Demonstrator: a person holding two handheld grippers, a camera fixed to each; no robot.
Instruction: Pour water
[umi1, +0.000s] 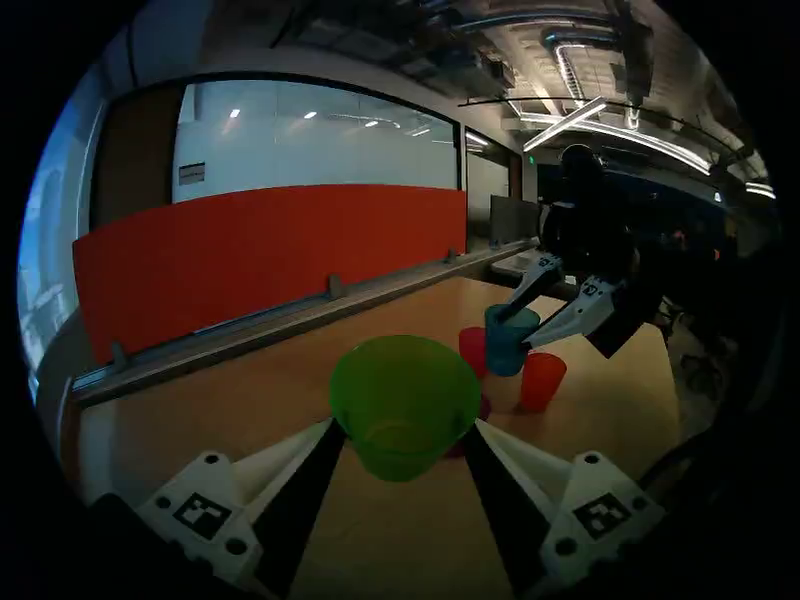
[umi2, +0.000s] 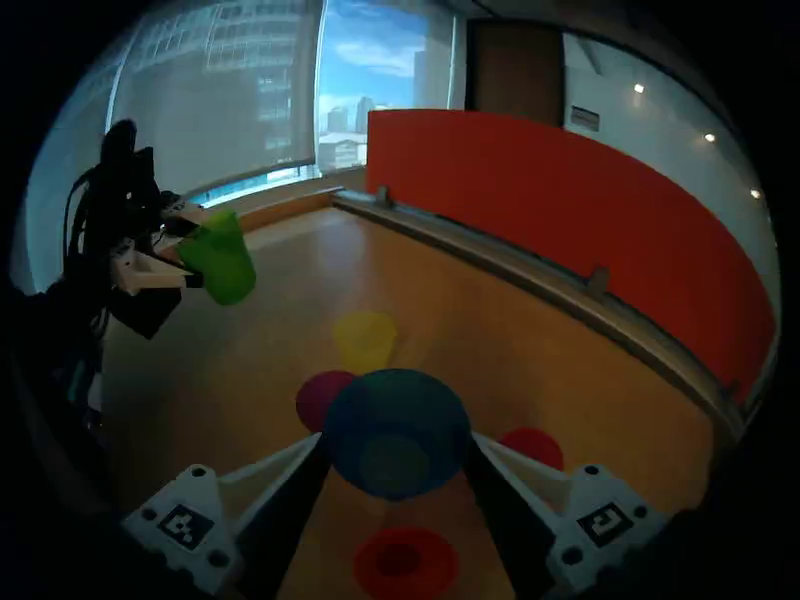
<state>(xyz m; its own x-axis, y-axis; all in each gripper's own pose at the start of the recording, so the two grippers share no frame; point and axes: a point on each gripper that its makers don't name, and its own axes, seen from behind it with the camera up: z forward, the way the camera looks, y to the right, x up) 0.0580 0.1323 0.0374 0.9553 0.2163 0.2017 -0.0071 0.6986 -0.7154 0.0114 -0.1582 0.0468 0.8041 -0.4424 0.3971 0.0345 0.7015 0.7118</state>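
The green cup (umi1: 405, 405) sits pinched upright in my left claw (umi1: 405, 427), and the blue cup (umi1: 505, 350), pinched in my right claw (umi1: 514, 333), hangs farther ahead, slightly right, above the table (umi1: 270, 400).

The translucent green cup (umi1: 405, 405) is held upright, mouth open (contents unclear). The teal cup (umi2: 395, 433) hangs over the yellow cup (umi2: 365, 338), magenta cup (umi2: 322, 398) and red cup (umi2: 405, 560).

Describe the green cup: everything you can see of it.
The green cup is translucent plastic by its look, tapered, with a wide round rim. The left gripper's two fingers clamp its sides, holding it above the wooden table. Its open mouth shows in the left gripper view; whether it holds water I cannot tell.
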